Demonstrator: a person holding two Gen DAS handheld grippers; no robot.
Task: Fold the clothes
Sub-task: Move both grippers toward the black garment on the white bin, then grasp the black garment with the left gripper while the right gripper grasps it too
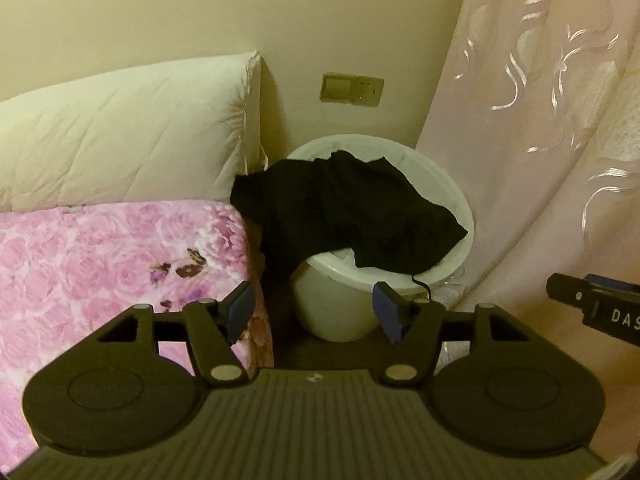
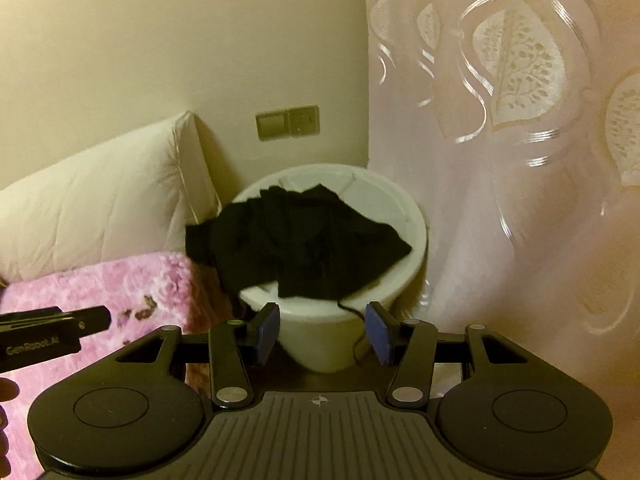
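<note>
A black garment point(image 1: 348, 216) lies crumpled over the rim of a white round basket point(image 1: 332, 300), with one end hanging left toward the bed; a thin black cord dangles from its front edge. It also shows in the right wrist view point(image 2: 304, 252) on the same basket point(image 2: 320, 336). My left gripper point(image 1: 314, 312) is open and empty, just in front of the basket. My right gripper point(image 2: 322, 332) is open and empty, also short of the basket. Each gripper shows at the edge of the other's view.
A bed with a pink floral blanket point(image 1: 112, 272) lies to the left, with a white pillow point(image 1: 120, 136) against the wall. A pink patterned curtain point(image 1: 540, 140) hangs to the right of the basket. A wall socket point(image 1: 352, 88) sits above the basket.
</note>
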